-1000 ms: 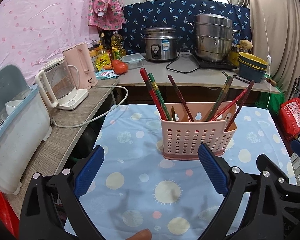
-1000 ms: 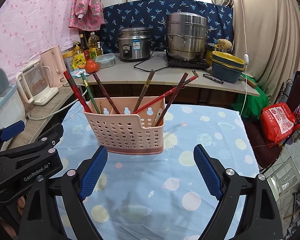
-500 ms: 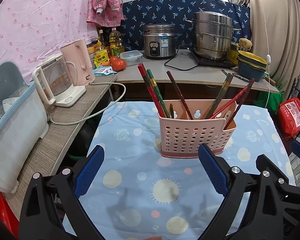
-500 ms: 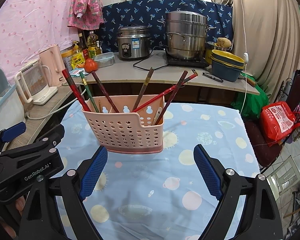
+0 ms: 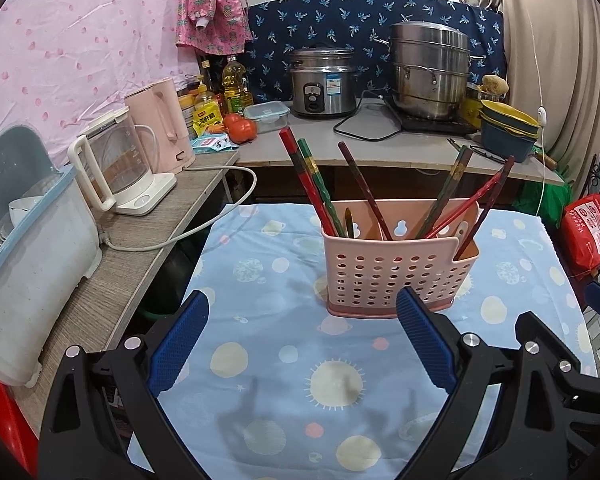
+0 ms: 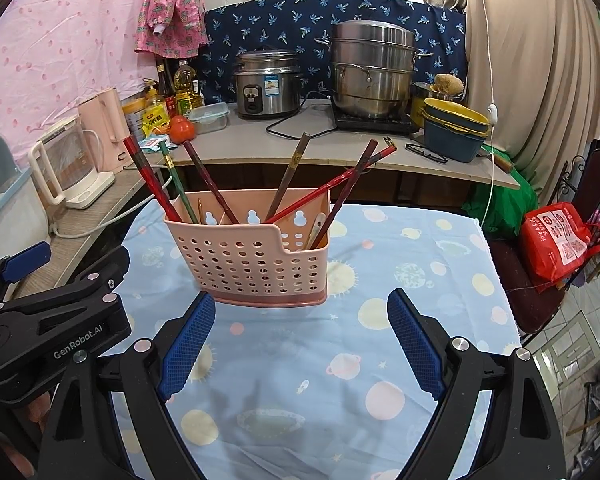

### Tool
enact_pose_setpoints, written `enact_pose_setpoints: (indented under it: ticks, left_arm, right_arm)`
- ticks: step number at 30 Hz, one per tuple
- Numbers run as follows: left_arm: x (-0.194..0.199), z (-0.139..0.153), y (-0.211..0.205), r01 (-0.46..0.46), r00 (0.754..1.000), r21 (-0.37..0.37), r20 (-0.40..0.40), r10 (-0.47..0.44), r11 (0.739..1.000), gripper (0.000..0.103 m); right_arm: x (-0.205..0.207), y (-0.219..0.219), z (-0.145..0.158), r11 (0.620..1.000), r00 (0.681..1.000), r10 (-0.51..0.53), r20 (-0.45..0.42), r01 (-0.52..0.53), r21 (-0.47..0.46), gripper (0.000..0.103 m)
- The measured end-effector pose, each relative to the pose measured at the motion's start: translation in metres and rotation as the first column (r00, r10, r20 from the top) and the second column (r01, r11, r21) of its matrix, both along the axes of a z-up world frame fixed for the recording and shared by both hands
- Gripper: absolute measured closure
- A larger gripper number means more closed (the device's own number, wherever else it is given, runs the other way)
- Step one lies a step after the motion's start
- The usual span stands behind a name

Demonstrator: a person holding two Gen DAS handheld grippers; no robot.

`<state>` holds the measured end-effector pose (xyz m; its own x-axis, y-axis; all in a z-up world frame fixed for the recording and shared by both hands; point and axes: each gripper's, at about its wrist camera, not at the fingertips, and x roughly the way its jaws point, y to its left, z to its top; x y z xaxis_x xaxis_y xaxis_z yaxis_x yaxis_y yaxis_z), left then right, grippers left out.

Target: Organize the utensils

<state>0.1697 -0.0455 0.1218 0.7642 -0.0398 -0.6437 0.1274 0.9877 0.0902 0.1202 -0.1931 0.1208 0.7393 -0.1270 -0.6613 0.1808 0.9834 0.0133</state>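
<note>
Hovering w/ jaws spread, empty: left hand-held gripper (image 5: 302, 336), right hand-held gripper (image 6: 301, 334), near chopstick basket (image 6: 256, 256).

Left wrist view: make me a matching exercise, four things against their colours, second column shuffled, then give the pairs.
Things:
1. utensil basket
2. tomato
3. steamer pot
4. pads on the fingers

Colours:
A. silver
B. blue
C. pink
D. red

Pairs: 1-C, 2-D, 3-A, 4-B
</note>
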Motion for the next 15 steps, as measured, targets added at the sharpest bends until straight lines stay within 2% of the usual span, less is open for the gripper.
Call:
enact_pose_setpoints:
  ticks: [15]
  left_arm:
    - [0.0010, -0.0017, -0.0003, -0.003, 1.000, 0.009, -0.003, 0.003, 1.000, 0.014]
  right_arm:
    - [0.0018, 0.0009, -0.0045, 1.000, 1.000, -0.002, -0.005, 0.002, 0.000, 0.019]
